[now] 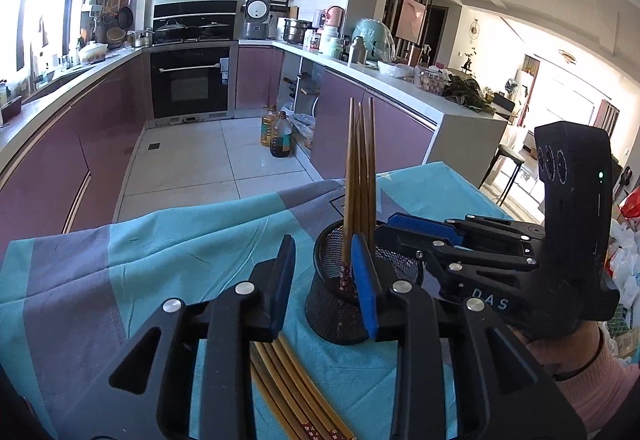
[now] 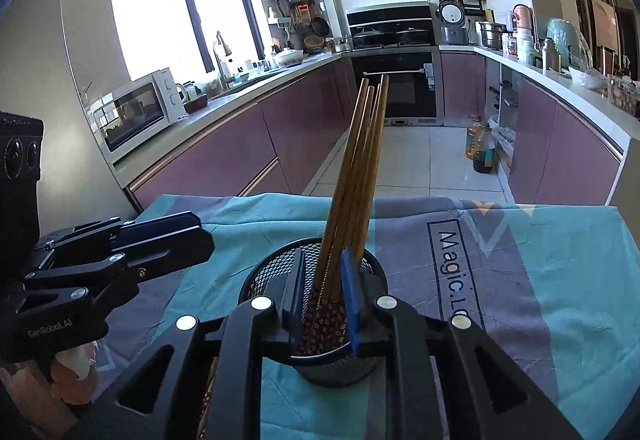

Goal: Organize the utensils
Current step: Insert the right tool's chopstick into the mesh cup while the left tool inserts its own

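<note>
Your right gripper [image 2: 322, 292] sits at the rim of the black mesh cup [image 2: 376, 280], its jaws parted a little — the upright chopsticks [image 2: 356, 176] stand between the blue pads, and you can see a gap on both sides, so nothing is clamped. Those chopsticks stand in the cup with their patterned ends down, leaning toward the far rim. The cup stands on the teal-and-grey tablecloth [image 2: 560, 280].

Your left gripper [image 1: 324, 272] hangs just beside the cup on its near-left side, jaws standing apart with only cloth between them. Its right pad [image 1: 366, 288] overlaps the cup's wall in the left wrist view; whether it touches, you cannot tell. Below that gripper a loose bundle of chopsticks [image 1: 288, 388] lies flat on the cloth — patterned ends toward you.
</note>
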